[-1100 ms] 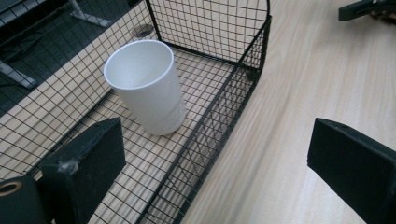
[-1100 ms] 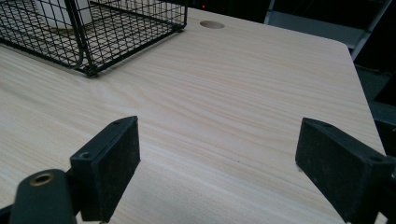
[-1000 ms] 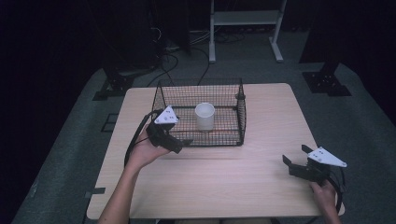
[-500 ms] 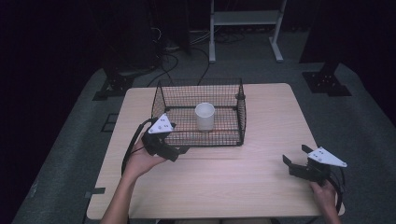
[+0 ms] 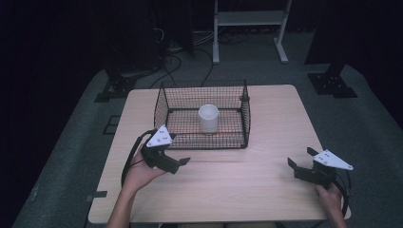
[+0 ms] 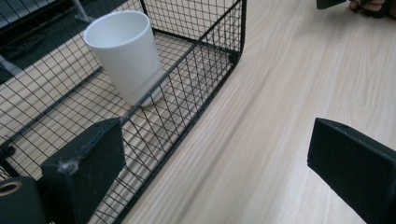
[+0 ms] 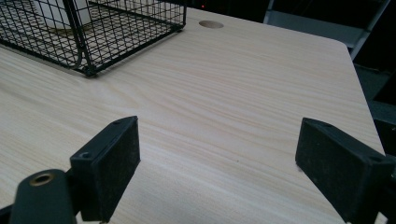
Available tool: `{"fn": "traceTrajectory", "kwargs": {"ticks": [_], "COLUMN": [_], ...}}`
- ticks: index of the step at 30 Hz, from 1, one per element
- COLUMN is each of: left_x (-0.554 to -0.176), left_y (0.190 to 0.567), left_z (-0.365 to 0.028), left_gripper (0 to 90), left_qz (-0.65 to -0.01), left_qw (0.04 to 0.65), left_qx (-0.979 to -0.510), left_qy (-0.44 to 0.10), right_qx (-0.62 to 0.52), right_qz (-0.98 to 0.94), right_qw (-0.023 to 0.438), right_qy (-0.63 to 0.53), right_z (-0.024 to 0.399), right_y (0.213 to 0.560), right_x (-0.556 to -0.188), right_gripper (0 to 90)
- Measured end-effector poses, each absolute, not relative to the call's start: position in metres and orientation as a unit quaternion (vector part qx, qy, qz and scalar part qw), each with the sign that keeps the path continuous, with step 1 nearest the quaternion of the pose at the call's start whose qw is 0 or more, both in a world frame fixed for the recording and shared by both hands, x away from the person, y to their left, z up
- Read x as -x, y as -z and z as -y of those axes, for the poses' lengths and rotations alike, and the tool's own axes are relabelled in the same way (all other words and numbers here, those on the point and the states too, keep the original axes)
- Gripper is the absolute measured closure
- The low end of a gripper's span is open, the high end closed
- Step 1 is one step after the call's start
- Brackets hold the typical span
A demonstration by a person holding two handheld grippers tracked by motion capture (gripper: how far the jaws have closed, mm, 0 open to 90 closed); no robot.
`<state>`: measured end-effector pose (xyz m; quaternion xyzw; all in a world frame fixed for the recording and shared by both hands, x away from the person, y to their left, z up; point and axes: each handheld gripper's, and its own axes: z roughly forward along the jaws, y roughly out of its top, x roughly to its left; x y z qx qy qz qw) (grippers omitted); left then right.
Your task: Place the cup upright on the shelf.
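Note:
A black wire basket [image 5: 204, 142] stands on the far middle of the wooden table [image 5: 237, 185], and a white cup [image 5: 208, 118] stands upright inside it. My left gripper [image 5: 179, 165] hovers just in front of the basket's front left corner, open and empty, pointing right. In the left gripper view its wide-apart jaws frame bare wood beside the basket wall [image 6: 196, 93], with the cup [image 6: 126, 56] behind the mesh. My right gripper [image 5: 300, 157] is held near the table's front right, open and empty. In the right gripper view the basket's corner [image 7: 88, 42] lies at the far left.
A round cable hole [image 7: 211, 24] sits in the tabletop beyond the basket. The table's right edge [image 7: 359, 88] runs close to my right gripper. A white metal rack [image 5: 249, 28] and dark stands are on the floor behind the table.
My left gripper has drawn back from the basket's front left corner toward the table's near edge. The right gripper, the basket and the cup have stayed put.

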<state>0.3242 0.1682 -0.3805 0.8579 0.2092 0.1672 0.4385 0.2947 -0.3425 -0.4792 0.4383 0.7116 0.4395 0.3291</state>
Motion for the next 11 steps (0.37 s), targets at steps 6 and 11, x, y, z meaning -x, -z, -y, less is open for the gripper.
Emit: {"fn": "traceTrajectory", "kwargs": {"ticks": [6,11], "left_x": [-0.314,-0.298], "left_y": [0.391,0.403], "left_z": [-0.17,-0.172], "left_gripper": [3.5,3.1], "left_qz": [-0.216,-0.225], "left_qw": [0.44,0.445], "left_qx": [-0.856,-0.851], "left_qy": [-0.164,-0.164], "right_qx": [-0.438,-0.437], "right_qz": [-0.712,-0.711], "right_qw": [0.329,0.329], "right_qy": [-0.439,-0.441], "right_z": [0.342,0.343], "right_y": [0.479,0.479], "right_x": [-0.295,-0.294], "right_gripper": [13.1,13.1]}}
